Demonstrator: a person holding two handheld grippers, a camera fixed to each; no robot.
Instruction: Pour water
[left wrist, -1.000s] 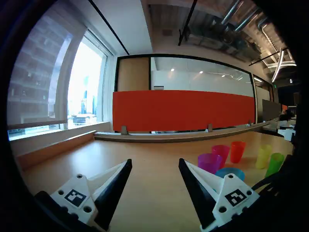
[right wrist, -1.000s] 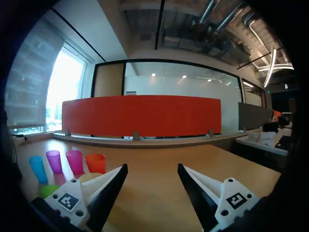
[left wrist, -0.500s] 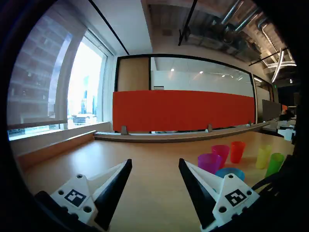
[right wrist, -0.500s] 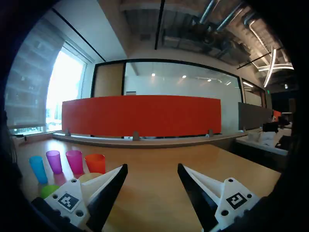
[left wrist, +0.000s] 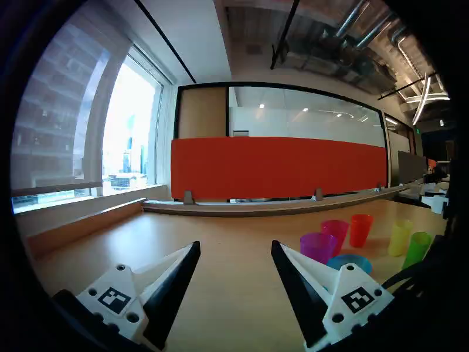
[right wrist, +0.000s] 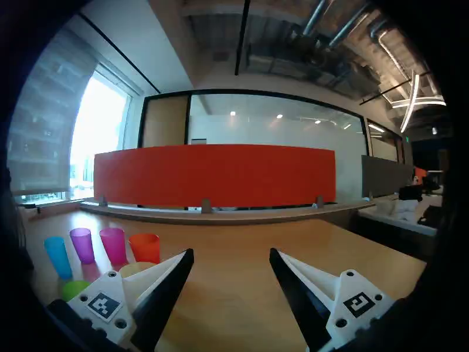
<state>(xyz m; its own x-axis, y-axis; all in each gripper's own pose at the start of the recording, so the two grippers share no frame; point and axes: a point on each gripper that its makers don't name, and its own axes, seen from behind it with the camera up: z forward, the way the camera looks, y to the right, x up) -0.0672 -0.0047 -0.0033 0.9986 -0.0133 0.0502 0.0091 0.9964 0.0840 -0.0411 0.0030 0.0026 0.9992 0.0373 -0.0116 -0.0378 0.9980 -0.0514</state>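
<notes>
Several coloured plastic cups stand on the wooden table. In the left gripper view they sit at the right: a purple cup (left wrist: 317, 246), a pink cup (left wrist: 335, 233), an orange cup (left wrist: 360, 229), a yellow cup (left wrist: 400, 236), a green cup (left wrist: 417, 249) and a blue cup (left wrist: 349, 261) just behind the right finger. My left gripper (left wrist: 234, 247) is open and holds nothing. In the right gripper view the cups sit at the left: blue cup (right wrist: 58, 256), purple cup (right wrist: 82, 244), pink cup (right wrist: 114, 244), orange cup (right wrist: 145, 247). My right gripper (right wrist: 231, 253) is open and holds nothing.
The wooden table (left wrist: 234, 246) runs back to a red divider panel (left wrist: 275, 167) along its far edge. A window ledge (left wrist: 82, 214) borders the table's left side. Desks with dark shapes stand past the table's right edge (right wrist: 404, 214).
</notes>
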